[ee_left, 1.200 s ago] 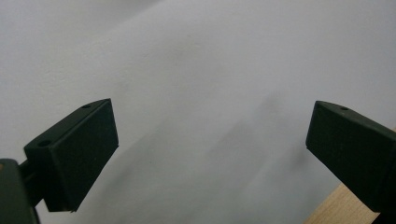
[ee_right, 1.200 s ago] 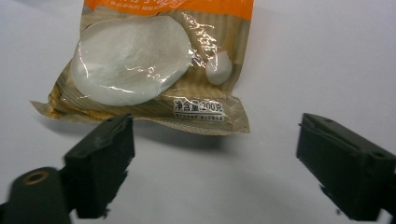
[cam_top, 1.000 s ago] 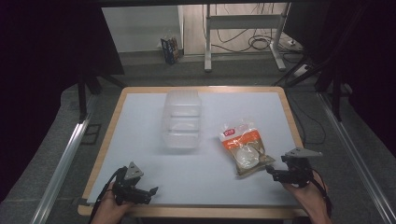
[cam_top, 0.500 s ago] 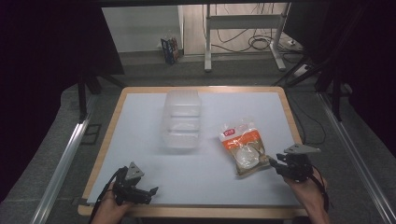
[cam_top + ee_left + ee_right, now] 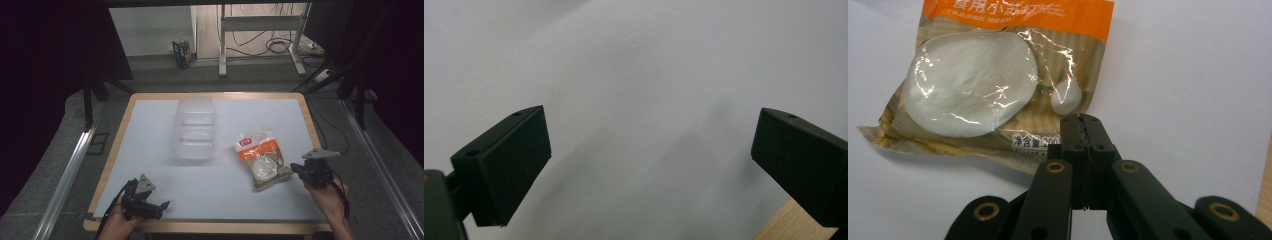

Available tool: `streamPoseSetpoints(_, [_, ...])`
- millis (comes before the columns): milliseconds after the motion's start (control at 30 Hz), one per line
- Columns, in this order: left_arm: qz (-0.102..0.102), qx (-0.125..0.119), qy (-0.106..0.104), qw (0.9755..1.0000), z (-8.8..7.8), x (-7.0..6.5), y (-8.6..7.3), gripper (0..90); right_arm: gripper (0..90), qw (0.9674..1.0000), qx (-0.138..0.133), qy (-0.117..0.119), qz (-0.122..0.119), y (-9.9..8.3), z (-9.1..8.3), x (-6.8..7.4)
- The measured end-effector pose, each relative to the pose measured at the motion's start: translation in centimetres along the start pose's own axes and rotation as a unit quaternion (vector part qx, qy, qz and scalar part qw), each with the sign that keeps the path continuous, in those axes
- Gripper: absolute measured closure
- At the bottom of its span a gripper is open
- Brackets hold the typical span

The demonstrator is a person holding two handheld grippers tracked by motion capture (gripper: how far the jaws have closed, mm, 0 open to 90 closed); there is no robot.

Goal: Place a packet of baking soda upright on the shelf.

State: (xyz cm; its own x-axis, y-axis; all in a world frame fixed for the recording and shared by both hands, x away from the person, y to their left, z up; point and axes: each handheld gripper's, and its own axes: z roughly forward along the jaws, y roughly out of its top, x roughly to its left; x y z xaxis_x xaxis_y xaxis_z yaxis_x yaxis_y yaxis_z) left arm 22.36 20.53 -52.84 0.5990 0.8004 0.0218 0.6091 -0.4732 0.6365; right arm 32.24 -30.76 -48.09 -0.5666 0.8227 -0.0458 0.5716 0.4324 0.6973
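Observation:
An orange and clear snack bag (image 5: 260, 156) with white round pieces inside lies flat on the white table top, right of centre. In the right gripper view the bag (image 5: 978, 85) sits just ahead. My right gripper (image 5: 1081, 120) has just been closing, and its jaws now meet on the bag's near corner, pinching the film edge. From above, the right gripper (image 5: 296, 168) touches the bag's lower right corner. A clear plastic container (image 5: 194, 129) stands at the middle of the table. My left gripper (image 5: 164, 205) rests open near the front left edge, its jaws (image 5: 649, 150) wide apart over bare table.
The table has a wooden rim (image 5: 118, 135) around the white surface. Metal rails (image 5: 70, 170) run along both sides on the floor. Beyond the far edge stand desk legs (image 5: 222, 45) with cables and a small box (image 5: 181, 52).
The right gripper's jaws have come together at the bag's near corner, and the hand has edged slightly toward the bag. The left gripper, bag and container have stayed put.

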Motion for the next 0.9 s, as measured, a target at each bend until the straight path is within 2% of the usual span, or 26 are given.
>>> streamPoseSetpoints(333, [0.005,0.003,0.0,1.0,0.0,0.0,0.0,2.9,88.4,0.9996,0.02,-0.005,-0.017,0.9,2.2,-1.0])
streamPoseSetpoints(467, [0.004,0.004,0.0,1.0,0.1,-0.1,0.0,3.1,88.2,0.9995,0.028,-0.012,-0.006,0.9,3.0,-2.0])
streamPoseSetpoints(533, [0.005,0.004,0.0,1.0,0.1,-0.1,0.0,3.1,88.3,0.9995,0.032,-0.003,0.005,0.6,3.2,-2.4])
streamPoseSetpoints(833, [0.01,0.005,0.003,0.9999,0.1,-0.2,0.0,3.1,88.3,0.9982,0.059,0.01,-0.001,0.2,4.1,-2.2])
streamPoseSetpoints(900, [0.011,0.005,0.004,0.9999,0.1,-0.2,0.0,3.1,88.3,0.9981,0.06,0.013,0.007,0.1,4.0,-2.3])
